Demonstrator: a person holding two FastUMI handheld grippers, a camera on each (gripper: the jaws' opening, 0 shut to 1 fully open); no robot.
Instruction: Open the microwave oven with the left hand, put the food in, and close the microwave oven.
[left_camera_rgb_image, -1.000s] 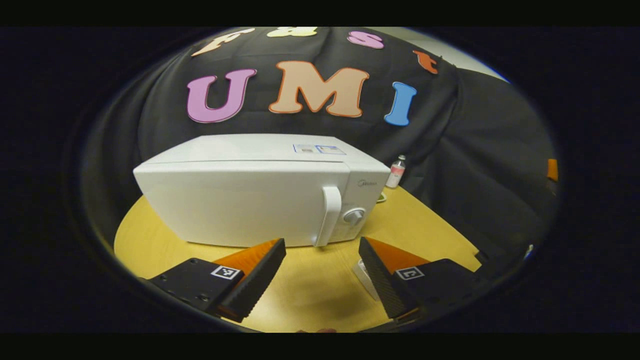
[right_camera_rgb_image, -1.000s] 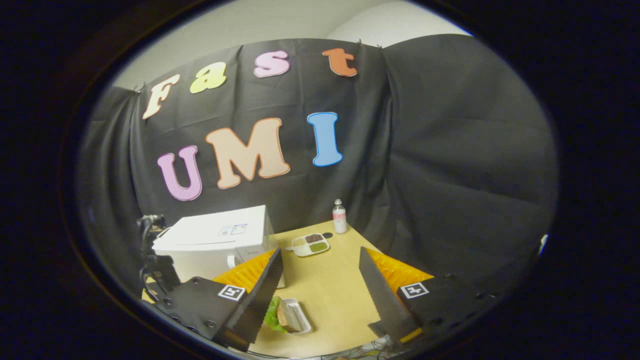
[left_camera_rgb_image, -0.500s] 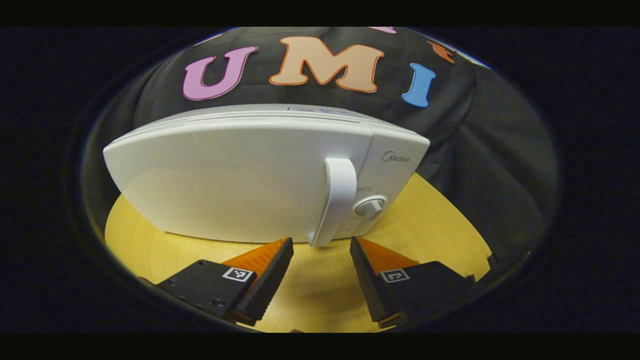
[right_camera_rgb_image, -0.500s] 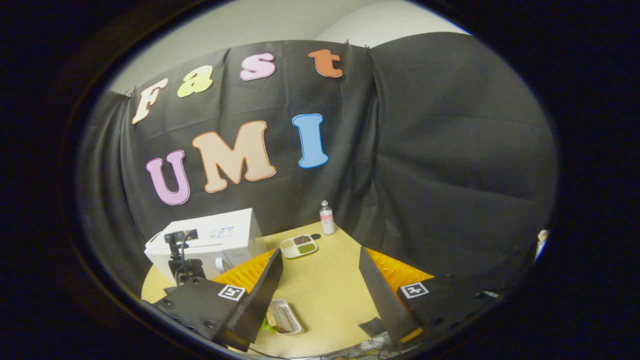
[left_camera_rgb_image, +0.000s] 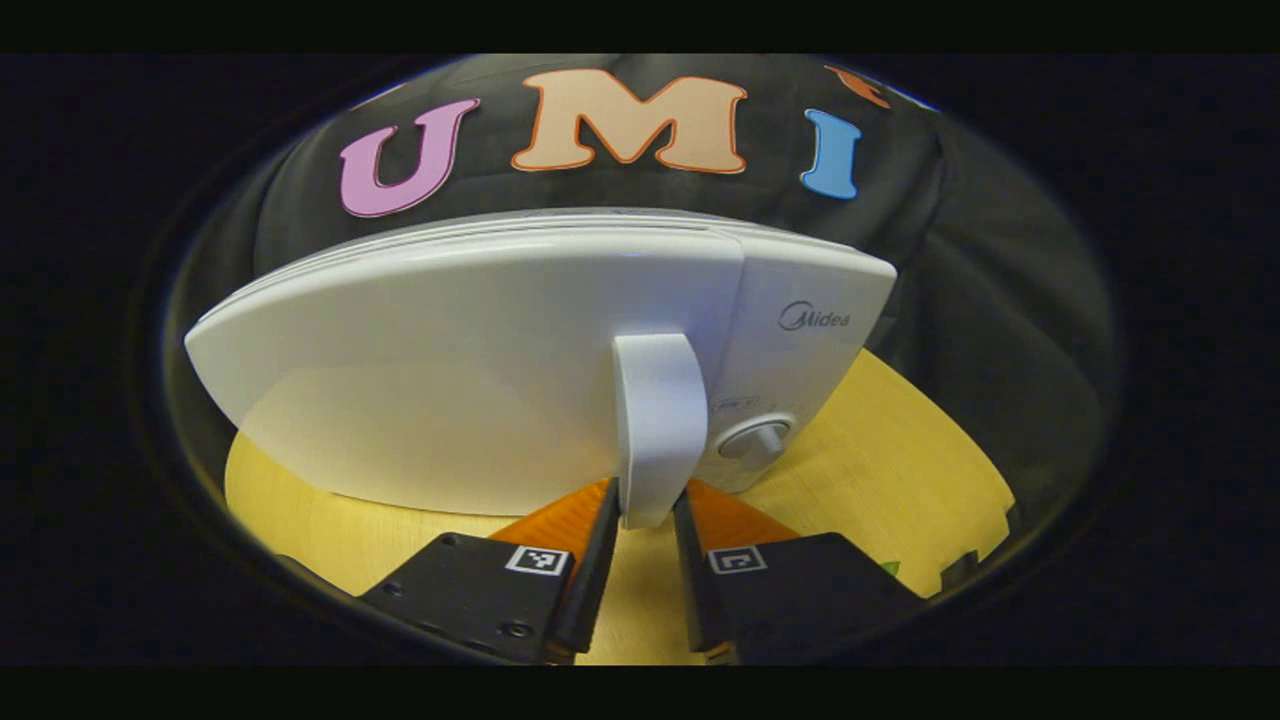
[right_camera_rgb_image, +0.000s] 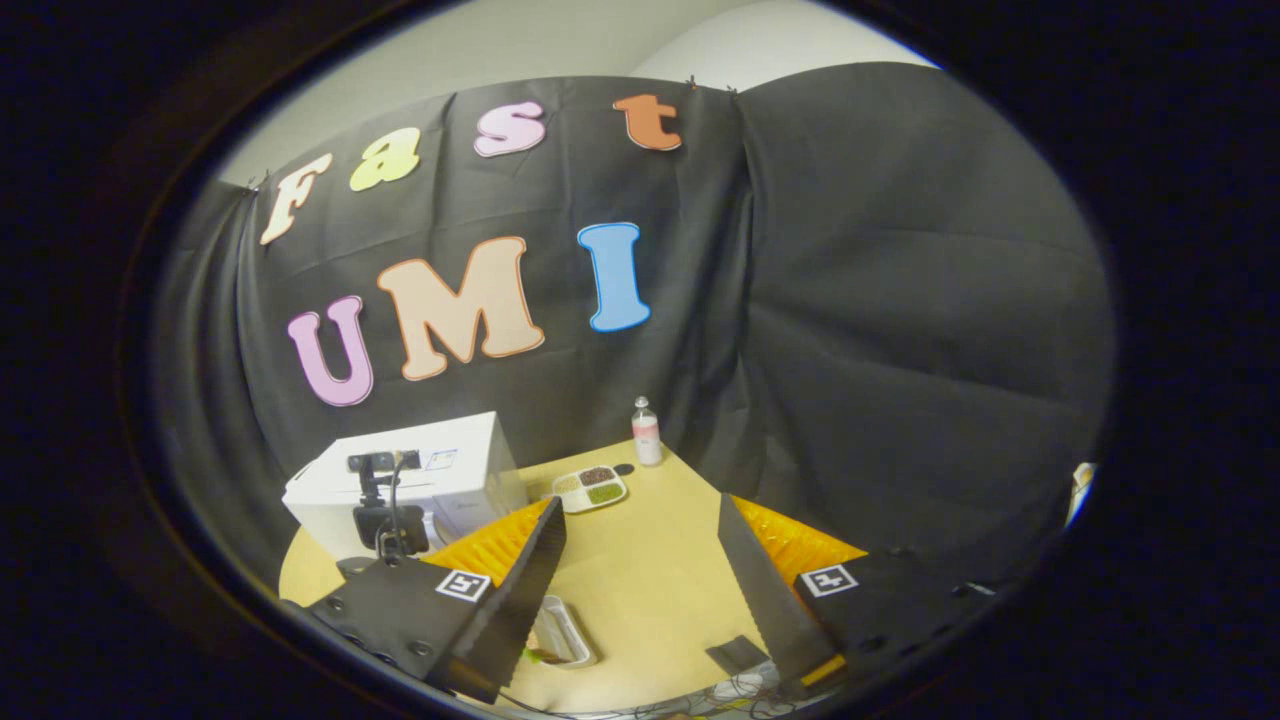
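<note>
In the left gripper view the left claw (left_camera_rgb_image: 645, 520) is closed narrow on the lower end of the handle (left_camera_rgb_image: 656, 430) of the white microwave oven (left_camera_rgb_image: 480, 370), a finger pressing each side, the door shut and a dial (left_camera_rgb_image: 757, 438) just right of the handle. The right gripper view shows the right claw (right_camera_rgb_image: 640, 575) spread wide and empty above the tabletop (right_camera_rgb_image: 640, 560), with the food tray (right_camera_rgb_image: 560, 630) partly hidden behind its left finger. Farther off there the oven stands at the left, with a divided dish (right_camera_rgb_image: 590, 488) and a small bottle (right_camera_rgb_image: 646, 432) near the wall.

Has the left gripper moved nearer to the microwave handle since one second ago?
Yes. The left gripper advanced toward the microwave; its fingers now clamp the handle.
</note>
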